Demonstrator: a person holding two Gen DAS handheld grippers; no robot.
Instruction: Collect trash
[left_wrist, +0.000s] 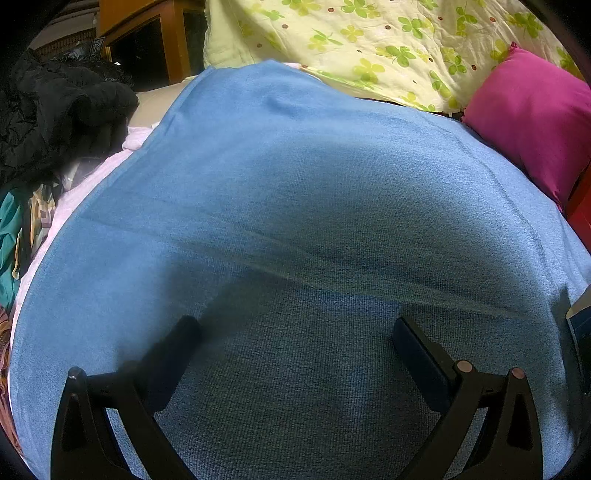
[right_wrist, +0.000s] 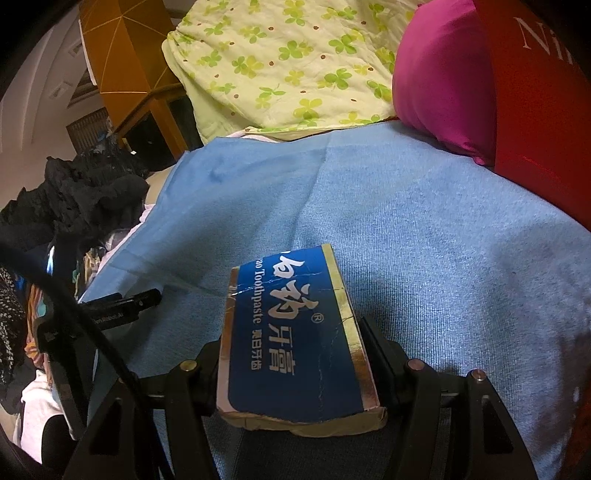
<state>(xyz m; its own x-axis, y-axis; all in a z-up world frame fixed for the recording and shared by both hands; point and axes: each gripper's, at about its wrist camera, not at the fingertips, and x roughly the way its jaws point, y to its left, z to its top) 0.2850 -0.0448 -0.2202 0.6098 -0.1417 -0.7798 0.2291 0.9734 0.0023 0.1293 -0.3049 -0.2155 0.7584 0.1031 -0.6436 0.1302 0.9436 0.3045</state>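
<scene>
Bedding fills both views: a blue blanket (left_wrist: 295, 221) spread flat across the bed, with a clover-print quilt (left_wrist: 388, 48) bunched at its far edge and a pink pillow (left_wrist: 532, 122) tucked at the far right.

My right gripper (right_wrist: 295, 354) is clamped on a crumpled blue toothpaste box (right_wrist: 291, 332), one pad against each long side. The box sits flat between the jaws with its printed face up and its far end sticking out over the blanket. That sideways pinch suits a light, dented carton, since it keeps it from twisting or slipping out. I judge this box to be the piece of trash being collected, and it is in my grip rather than lying on the bed.

My left gripper (left_wrist: 295, 332) is spread wide with nothing between its fingers, pointing down at bare blanket. I think it is simply waiting, ready for the next piece.

Just right of the box, a red bag (right_wrist: 543, 110) with white lettering stands at the bed's edge beside the pillow. I judge it the likely place for the trash, though its opening is out of sight.

Off to the left lies a heap of dark clothes (left_wrist: 55, 110), with a wooden cabinet (left_wrist: 147, 40) behind it.
</scene>
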